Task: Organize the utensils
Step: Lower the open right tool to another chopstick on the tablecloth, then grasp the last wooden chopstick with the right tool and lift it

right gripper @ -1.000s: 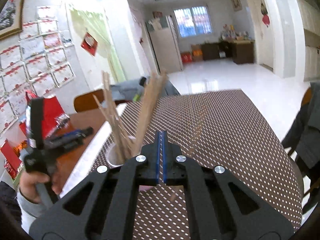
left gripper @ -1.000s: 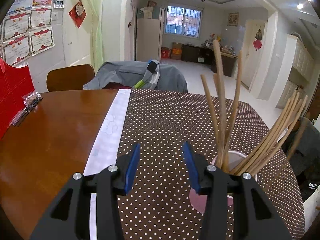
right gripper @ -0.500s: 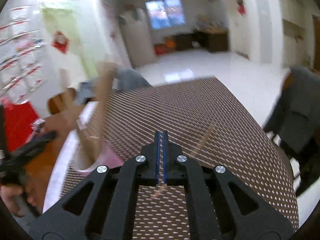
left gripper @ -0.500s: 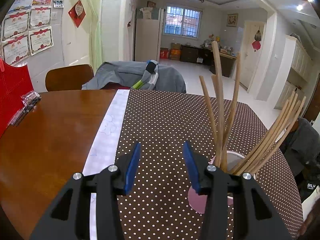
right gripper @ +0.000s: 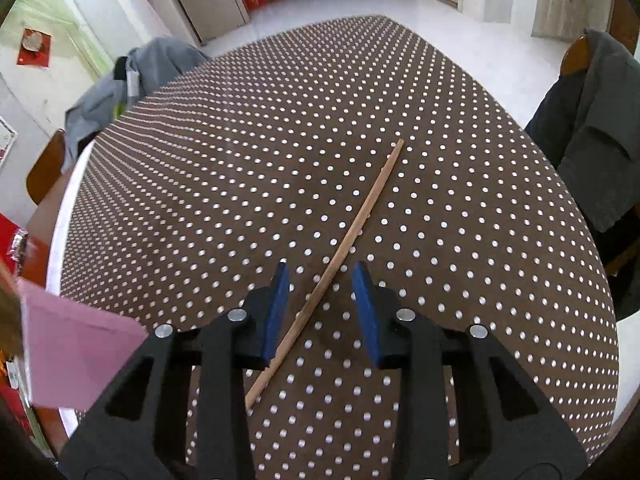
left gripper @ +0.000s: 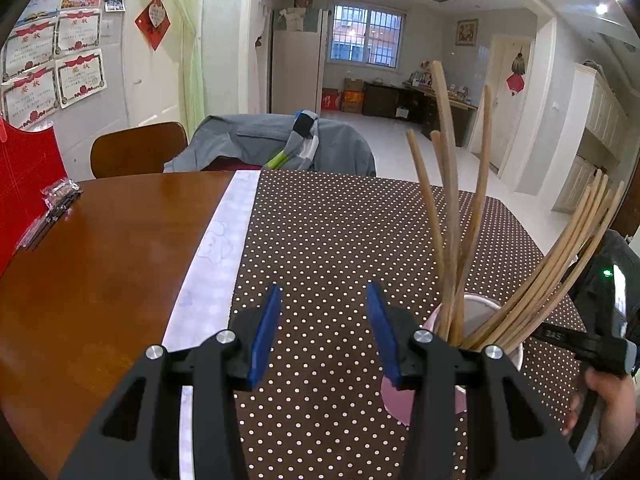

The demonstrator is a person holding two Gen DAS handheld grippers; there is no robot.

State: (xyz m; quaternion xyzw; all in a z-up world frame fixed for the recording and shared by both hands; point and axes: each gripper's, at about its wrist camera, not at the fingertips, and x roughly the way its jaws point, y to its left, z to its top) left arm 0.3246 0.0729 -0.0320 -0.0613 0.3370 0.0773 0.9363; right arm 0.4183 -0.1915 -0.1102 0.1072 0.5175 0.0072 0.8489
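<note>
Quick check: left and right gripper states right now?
Left gripper: open, holding nothing.
Right gripper: jaws opening, astride the thin wooden chopstick lying on the brown polka-dot tablecloth, pads not touching it.

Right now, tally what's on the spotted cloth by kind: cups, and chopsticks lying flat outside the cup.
Cup: 1
Flat chopstick: 1
Total: 2
The standing chopsticks in the cup overlap too much to count, so they are left out of the total.
</note>
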